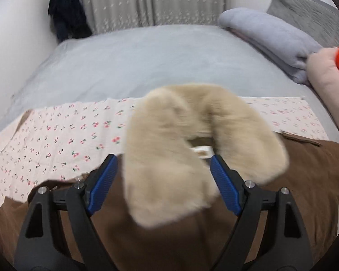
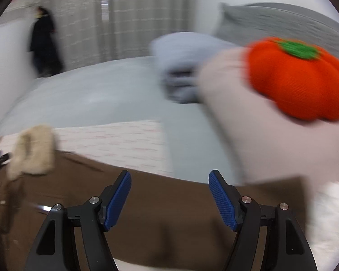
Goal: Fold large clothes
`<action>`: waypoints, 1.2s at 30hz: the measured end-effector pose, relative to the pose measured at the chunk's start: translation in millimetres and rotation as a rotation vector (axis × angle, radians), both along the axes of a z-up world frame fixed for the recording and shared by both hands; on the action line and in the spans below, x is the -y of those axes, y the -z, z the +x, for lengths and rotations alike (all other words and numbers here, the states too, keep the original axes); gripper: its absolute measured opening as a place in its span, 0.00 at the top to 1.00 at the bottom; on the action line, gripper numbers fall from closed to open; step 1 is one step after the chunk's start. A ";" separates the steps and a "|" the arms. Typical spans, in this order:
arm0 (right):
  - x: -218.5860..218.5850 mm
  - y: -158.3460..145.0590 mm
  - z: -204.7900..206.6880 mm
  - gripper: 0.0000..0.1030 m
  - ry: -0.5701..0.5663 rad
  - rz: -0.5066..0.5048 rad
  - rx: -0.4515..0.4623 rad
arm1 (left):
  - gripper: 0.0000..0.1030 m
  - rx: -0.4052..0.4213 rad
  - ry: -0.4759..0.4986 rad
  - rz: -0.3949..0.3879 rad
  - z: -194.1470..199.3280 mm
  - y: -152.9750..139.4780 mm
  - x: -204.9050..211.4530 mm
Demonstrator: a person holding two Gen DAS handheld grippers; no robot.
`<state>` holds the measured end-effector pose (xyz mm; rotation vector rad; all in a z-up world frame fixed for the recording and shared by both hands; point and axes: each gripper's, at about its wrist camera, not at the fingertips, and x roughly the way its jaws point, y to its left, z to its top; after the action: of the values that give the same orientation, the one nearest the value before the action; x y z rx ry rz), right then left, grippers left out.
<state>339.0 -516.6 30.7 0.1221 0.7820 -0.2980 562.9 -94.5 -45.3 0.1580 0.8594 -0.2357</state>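
Observation:
A brown coat with a beige furry collar lies on a cherry-print cloth on the grey bed. My left gripper is open, its blue pads on either side of the collar's near lobe, not closed on it. In the right wrist view the coat spreads below my right gripper, which is open and empty above the brown fabric. The collar shows at the far left there, with the left gripper's tips beside it. The right view is blurred.
A folded grey-blue blanket and grey pillow lie at the bed's far right. A pink cushion with an orange pumpkin plush is close on the right. A dark garment hangs by the curtain.

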 end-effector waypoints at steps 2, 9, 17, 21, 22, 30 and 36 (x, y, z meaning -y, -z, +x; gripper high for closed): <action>-39.8 8.2 35.6 0.28 -0.088 0.047 0.012 | 0.19 -0.010 0.022 0.017 10.3 11.9 -1.6; -201.8 51.2 159.6 0.28 -0.429 0.109 0.028 | 0.20 -0.082 0.113 -0.014 59.1 41.9 -0.7; -293.3 87.8 235.8 0.28 -0.586 0.013 0.002 | 0.79 -0.027 0.245 -0.256 33.7 41.6 -24.9; -305.2 92.6 250.6 0.28 -0.656 -0.082 -0.017 | 0.80 0.048 0.355 -0.440 5.7 22.0 -55.0; -308.2 92.4 254.1 0.28 -0.675 -0.114 -0.013 | 0.81 0.073 0.382 -0.447 0.2 12.7 -58.8; -295.6 109.6 301.8 0.34 -0.672 0.051 -0.113 | 0.84 -0.013 0.424 -0.848 10.0 11.4 -113.5; -263.9 134.4 293.2 0.82 -0.803 0.379 -0.171 | 0.84 -0.076 0.368 -0.929 13.3 22.4 -129.0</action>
<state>632.2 -252.6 -103.7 0.1294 0.9872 0.6107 576.2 34.5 -67.6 -0.5703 0.7164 -0.9615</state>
